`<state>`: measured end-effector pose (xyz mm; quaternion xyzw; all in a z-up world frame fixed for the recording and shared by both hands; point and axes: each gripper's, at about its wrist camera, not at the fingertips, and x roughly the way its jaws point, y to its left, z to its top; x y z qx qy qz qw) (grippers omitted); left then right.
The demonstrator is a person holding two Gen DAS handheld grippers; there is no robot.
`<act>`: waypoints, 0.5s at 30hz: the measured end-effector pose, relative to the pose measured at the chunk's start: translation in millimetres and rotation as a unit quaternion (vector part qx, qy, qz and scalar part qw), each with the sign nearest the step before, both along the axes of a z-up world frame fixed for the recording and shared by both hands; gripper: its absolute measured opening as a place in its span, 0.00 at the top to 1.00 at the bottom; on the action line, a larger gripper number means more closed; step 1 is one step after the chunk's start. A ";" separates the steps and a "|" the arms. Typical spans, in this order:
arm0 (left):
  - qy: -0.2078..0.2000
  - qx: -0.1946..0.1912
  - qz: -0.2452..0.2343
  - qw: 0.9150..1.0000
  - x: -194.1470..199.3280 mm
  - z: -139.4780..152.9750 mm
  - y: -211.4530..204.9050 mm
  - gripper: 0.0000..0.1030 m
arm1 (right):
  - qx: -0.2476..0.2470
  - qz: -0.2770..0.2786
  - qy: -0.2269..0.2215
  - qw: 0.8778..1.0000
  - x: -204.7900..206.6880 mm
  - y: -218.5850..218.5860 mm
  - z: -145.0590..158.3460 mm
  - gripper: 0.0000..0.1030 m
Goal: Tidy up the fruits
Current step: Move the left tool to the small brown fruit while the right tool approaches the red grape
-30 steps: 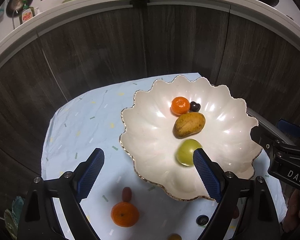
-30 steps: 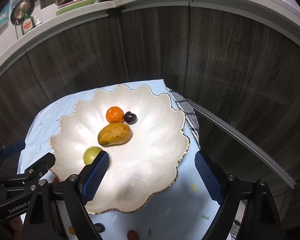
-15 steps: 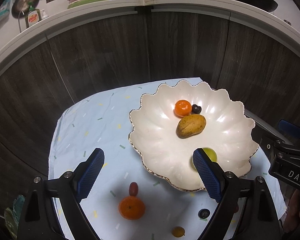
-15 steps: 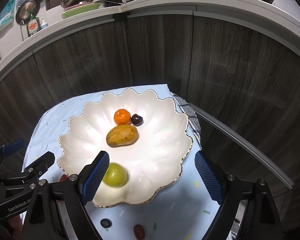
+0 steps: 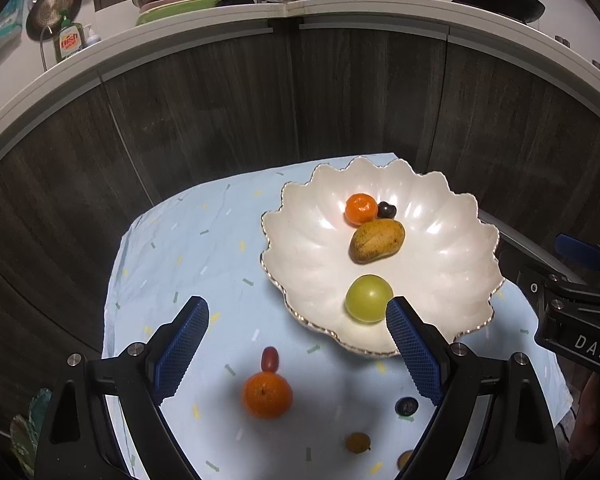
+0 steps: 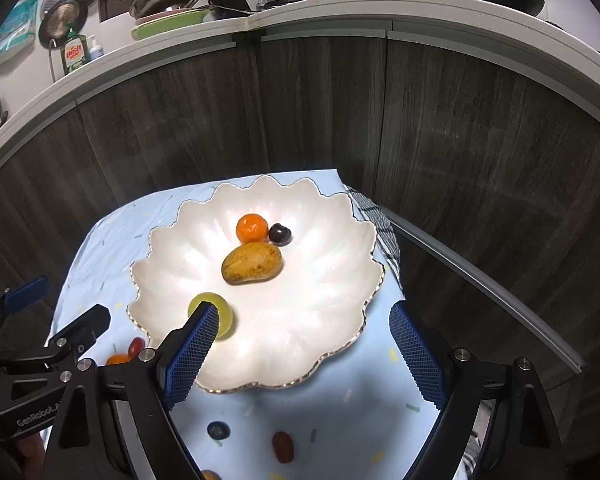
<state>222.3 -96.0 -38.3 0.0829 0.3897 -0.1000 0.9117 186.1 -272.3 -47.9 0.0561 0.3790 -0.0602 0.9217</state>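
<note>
A white scalloped bowl point(image 5: 452, 248) point(image 6: 332, 264) holds a tangerine point(image 5: 361, 209), a dark cherry point(image 5: 386, 210), a mango point(image 5: 377, 240) and a green fruit point(image 5: 369, 298) point(image 6: 225, 320). On the light blue cloth point(image 5: 188, 248) lie an orange point(image 5: 267, 395), a red grape tomato point(image 5: 269, 359), a blueberry point(image 5: 406, 405) and small yellowish fruits point(image 5: 357, 442). My left gripper point(image 5: 296, 352) is open and empty above the cloth, near the orange. My right gripper point(image 6: 304, 356) is open and empty over the bowl's near rim.
Dark wood cabinet fronts point(image 5: 260, 112) stand behind the table. A counter point(image 5: 340, 8) above carries pans, plates and a dish soap bottle point(image 5: 69, 41). A checked cloth point(image 6: 380, 220) lies right of the bowl. A blueberry point(image 6: 218, 429) and a red grape tomato point(image 6: 282, 445) lie in front of the bowl.
Both grippers have drawn back and up from the bowl. The green fruit has rolled within the bowl's near side. More loose fruit on the cloth has come into view.
</note>
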 end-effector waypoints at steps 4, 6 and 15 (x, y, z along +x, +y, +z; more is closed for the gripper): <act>0.004 -0.003 -0.002 1.000 -7.9 -3.6 2.8 0.12 | -0.001 0.005 0.001 1.000 -7.2 2.6 -1.7 0.14; 0.005 -0.004 -0.004 1.000 -11.7 -5.8 3.7 0.12 | 0.000 0.008 0.001 1.000 -11.6 4.7 -2.8 0.14; 0.013 -0.013 -0.019 1.000 -28.5 -18.1 8.4 0.12 | -0.001 0.016 0.001 1.000 -28.7 14.9 -12.0 0.14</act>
